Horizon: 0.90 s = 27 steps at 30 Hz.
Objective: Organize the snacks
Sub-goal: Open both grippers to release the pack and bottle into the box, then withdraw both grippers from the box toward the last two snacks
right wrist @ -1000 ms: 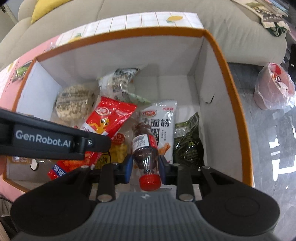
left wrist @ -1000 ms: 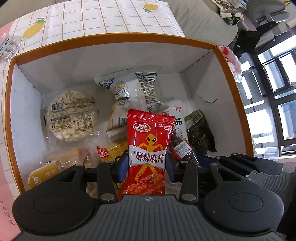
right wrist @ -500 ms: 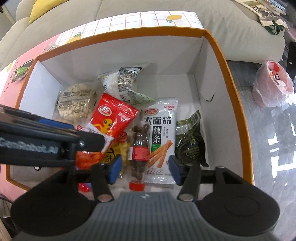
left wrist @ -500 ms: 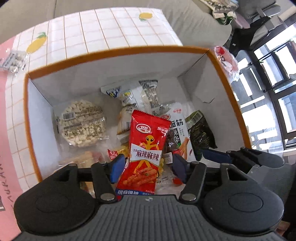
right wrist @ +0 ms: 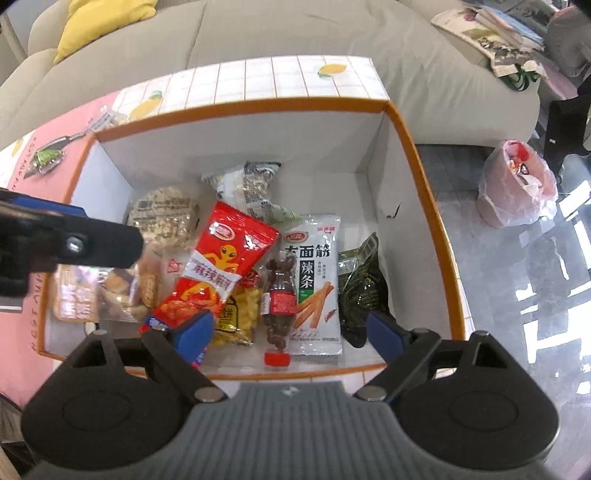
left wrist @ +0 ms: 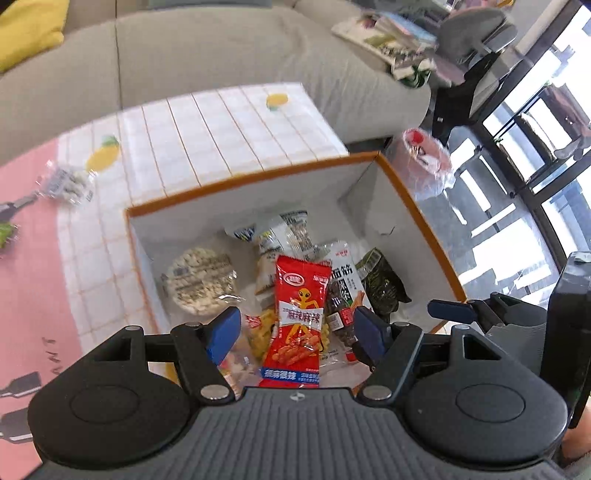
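An orange-rimmed white box (left wrist: 258, 176) (right wrist: 417, 155) holds several snacks. A red spicy-stick packet (left wrist: 301, 314) (right wrist: 218, 266) lies on top in the middle. A small bottle-shaped pack with a red cap (right wrist: 279, 295) lies next to a white packet (right wrist: 317, 280) and a dark green packet (right wrist: 360, 284). A round rice cracker (left wrist: 199, 282) lies at the left. My left gripper (left wrist: 297, 332) is open and empty above the box. My right gripper (right wrist: 290, 332) is open and empty above the box's near edge.
A bagged snack (left wrist: 68, 182) lies on the tiled cloth left of the box. A green packet (right wrist: 46, 158) lies on the pink mat. A grey sofa (right wrist: 295, 33) is behind. A pink bin bag (right wrist: 517, 188) stands on the floor at the right.
Both grippers opened, letting go of the red packet and the bottle-shaped pack, which now lie in the box. Both grippers pulled up and back from the box.
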Motion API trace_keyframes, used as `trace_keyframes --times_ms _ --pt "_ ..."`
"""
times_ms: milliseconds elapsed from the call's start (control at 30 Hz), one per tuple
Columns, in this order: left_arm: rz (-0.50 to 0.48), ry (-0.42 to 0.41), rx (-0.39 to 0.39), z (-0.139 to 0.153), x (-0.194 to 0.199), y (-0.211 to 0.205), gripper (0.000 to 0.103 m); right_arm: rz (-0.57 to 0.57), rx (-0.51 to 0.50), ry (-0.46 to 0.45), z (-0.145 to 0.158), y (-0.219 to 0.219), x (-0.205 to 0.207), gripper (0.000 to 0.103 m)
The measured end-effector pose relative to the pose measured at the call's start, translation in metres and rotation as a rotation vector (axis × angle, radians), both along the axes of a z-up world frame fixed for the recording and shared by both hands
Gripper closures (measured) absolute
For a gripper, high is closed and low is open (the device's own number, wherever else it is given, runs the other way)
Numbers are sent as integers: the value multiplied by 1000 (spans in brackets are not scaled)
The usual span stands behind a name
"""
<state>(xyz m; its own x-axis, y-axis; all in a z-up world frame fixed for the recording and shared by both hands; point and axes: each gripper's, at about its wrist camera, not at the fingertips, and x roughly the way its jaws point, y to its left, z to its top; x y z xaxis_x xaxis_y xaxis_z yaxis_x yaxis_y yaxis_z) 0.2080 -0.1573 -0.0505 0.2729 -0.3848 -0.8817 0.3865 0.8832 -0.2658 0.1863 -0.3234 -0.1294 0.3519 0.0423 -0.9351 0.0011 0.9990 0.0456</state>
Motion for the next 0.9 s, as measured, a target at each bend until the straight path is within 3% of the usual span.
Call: trace_keyframes --times_ms 467,700,833,900 --pt "46 -244 -17 61 -68 64 21 -96 39 -232 60 38 -59 5" --pt "91 -357 -12 54 -95 115 18 -70 88 -427 71 86 -91 3" --pt "145 -383 26 40 -104 148 17 -49 110 -456 60 119 -101 3" --pt "171 -408 83 29 -107 161 17 -35 132 -446 52 134 -100 3"
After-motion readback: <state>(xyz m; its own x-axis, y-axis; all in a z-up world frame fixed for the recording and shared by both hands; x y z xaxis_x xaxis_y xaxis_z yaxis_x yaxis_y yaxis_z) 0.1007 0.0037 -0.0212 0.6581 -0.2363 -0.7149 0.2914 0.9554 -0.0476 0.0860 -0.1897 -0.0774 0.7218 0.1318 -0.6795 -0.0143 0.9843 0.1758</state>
